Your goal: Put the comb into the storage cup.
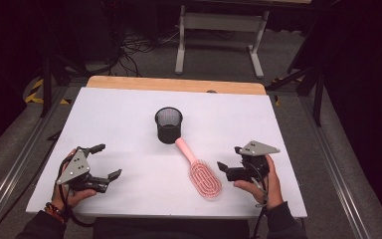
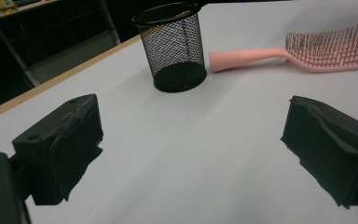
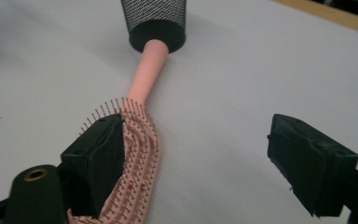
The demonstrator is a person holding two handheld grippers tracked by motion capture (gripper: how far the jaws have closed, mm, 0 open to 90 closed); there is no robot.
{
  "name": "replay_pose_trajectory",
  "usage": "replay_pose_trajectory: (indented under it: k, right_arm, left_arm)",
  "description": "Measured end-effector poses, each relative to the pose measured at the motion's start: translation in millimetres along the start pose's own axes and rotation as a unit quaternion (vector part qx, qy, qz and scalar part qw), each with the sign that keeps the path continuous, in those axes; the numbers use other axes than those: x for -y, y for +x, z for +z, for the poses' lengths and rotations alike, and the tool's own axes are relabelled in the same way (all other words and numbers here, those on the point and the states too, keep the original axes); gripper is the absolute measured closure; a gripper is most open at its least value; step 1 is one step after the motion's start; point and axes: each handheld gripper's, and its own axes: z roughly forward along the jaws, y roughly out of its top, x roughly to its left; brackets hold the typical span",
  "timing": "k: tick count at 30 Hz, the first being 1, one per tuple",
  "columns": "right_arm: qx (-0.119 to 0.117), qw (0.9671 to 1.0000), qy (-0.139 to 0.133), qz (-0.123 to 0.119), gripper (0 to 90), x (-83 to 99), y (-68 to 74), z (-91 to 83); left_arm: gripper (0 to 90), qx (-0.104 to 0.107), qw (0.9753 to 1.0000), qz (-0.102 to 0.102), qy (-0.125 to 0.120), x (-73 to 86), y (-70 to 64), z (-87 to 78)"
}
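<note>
Pink plastic hairbrush [image 1: 199, 169] lies flat on the white tabletop [image 1: 129, 114], bristles up, handle pointing to the far side and its tip touching, or just short of, the base of a black mesh cup [image 1: 169, 124] standing upright at mid-table. Cup looks empty from above.

Progress, as judged: the work looks to be standing the brush in the cup, and it has hardly begun. Brush not lifted, not gripped. Left to do: close on it, raise it, tip it upright, lower it into the cup.

Right hand-held gripper [image 1: 231, 164] sits low at the near right, jaws spread wide; in the right gripper view one jaw stands in front of the bristle head [image 3: 137, 154], the other well off to the side, so nothing is pinched. Left hand-held gripper [image 1: 104, 162] rests at the near left, jaws likewise spread, holding nothing, well apart from brush and cup.

Surroundings: wooden edge [image 1: 176, 84] at the far side, a table frame [image 1: 221, 35] and cables on the floor beyond. No clutter between either hand-held gripper and the brush. Possible snag: the light cup may tip when the brush goes in.
</note>
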Motion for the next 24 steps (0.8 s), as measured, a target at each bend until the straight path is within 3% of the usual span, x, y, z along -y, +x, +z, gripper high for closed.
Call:
replay_pose_trajectory:
  k: [4, 13, 17, 20, 22, 24]
  right_arm:
    - [-0.008, 0.9982, 0.057, -0.017, 20.4, -25.7, 9.4, 25.6]
    - [-0.024, 0.9931, 0.112, -0.024, 16.9, -49.3, 20.7, 60.2]
    - [-0.031, 0.9873, 0.155, -0.020, 16.9, -56.3, 21.2, 82.5]
    - [-0.032, 0.9800, 0.195, -0.023, 18.0, -60.3, 22.5, 97.2]
    - [-0.041, 0.9732, 0.224, -0.032, 22.2, -62.6, 25.1, 107.2]
    - [-0.022, 0.9704, 0.236, -0.047, 22.7, -67.3, 27.5, 113.3]
  left_arm:
    - [5.4, 0.003, 1.0000, 0.004, 0.005, 0.5, 0.2, 1.9]
    - [3.9, 0.005, 0.9998, 0.017, 0.014, 0.3, -4.1, 1.7]
    - [3.8, 0.004, 0.9998, 0.018, 0.011, -0.1, -4.9, 0.4]
    - [4.7, 0.006, 0.9997, 0.020, 0.011, -0.4, -5.2, 0.9]
    - [5.5, 0.012, 0.9997, 0.018, 0.010, -0.3, -5.3, 1.5]
    - [5.9, 0.014, 0.9997, 0.019, 0.010, -0.4, -5.6, 2.0]
